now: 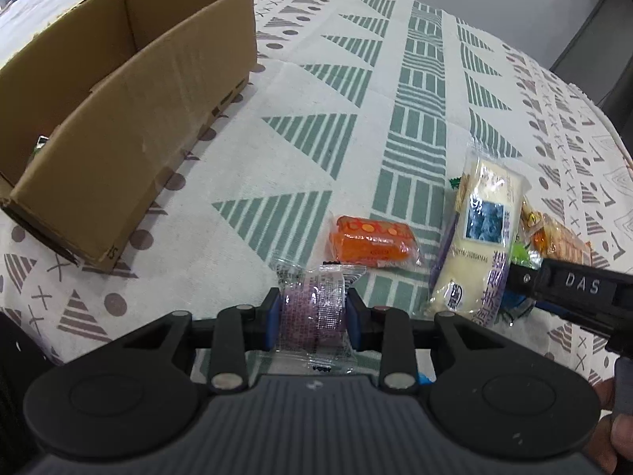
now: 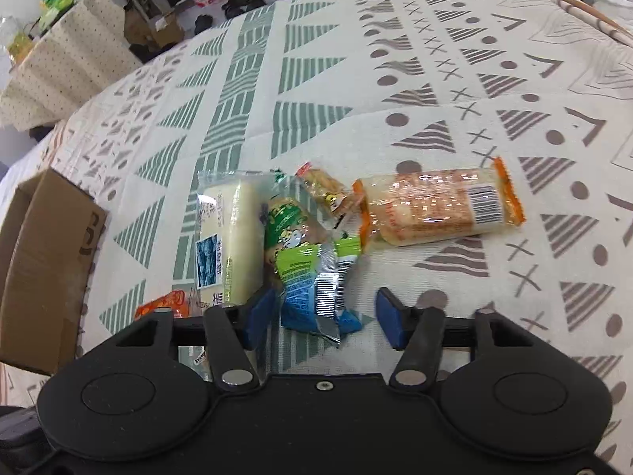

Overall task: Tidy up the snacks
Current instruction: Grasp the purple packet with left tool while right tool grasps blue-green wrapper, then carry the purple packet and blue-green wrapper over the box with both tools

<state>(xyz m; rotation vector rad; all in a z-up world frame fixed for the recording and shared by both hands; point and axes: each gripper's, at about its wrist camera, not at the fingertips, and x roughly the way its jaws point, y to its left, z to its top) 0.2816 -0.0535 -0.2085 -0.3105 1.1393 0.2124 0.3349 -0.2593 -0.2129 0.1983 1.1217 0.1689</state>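
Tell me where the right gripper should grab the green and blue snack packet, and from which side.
Grip the green and blue snack packet across its narrow blue end, coming straight from the near side. That end already lies between the open right gripper fingers, clear of the white packet.

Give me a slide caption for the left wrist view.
Left gripper clamps a purple snack packet near the cardboard box.
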